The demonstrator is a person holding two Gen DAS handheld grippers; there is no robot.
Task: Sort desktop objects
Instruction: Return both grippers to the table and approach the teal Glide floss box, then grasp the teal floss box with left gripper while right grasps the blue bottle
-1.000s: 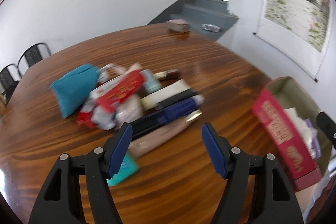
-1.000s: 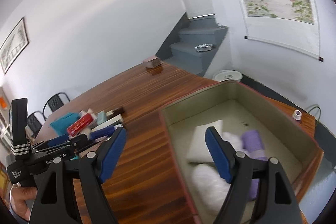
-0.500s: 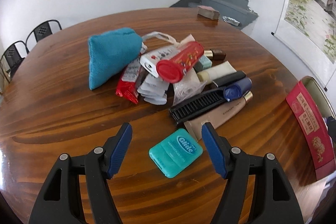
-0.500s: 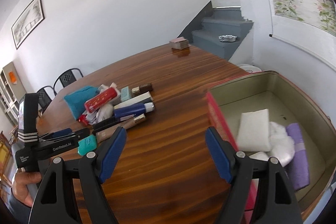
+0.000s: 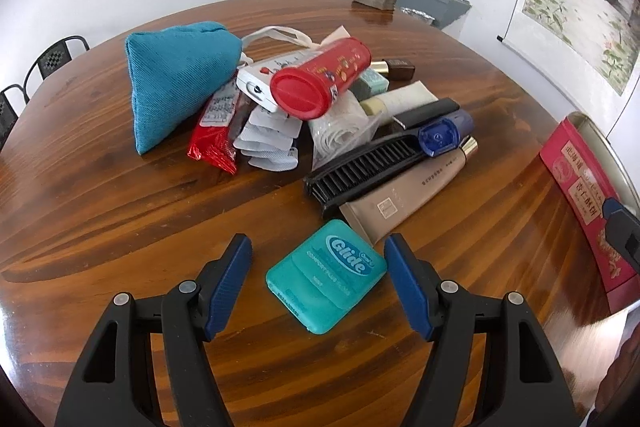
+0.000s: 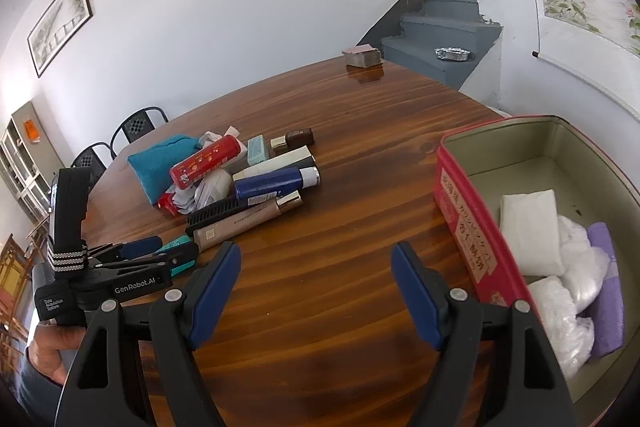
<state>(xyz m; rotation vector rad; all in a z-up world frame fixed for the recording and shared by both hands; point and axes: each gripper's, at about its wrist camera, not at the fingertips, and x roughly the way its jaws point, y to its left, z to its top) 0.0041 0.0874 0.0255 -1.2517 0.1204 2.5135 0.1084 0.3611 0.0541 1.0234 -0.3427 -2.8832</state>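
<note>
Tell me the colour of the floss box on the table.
Teal floss box, clearest in the left wrist view.

My left wrist view: low, close over the table (image 5: pixel 120 211), facing the clutter pile (image 5: pixel 304 99) | my right wrist view: higher, farther back, facing table and red tin (image 6: pixel 472 227) | shared: pile, tin, far small box (image 6: pixel 362 55).

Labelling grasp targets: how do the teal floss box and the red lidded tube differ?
The flat, squarish teal plastic floss box lies alone on the wooden table, apart from the heap; the long, round red lidded tube is propped on top of the heap, tilted. The floss box sits between the open left gripper's fingers; the tube is farther off, beyond them. Both are rigid printed containers, and neither is held.
</note>
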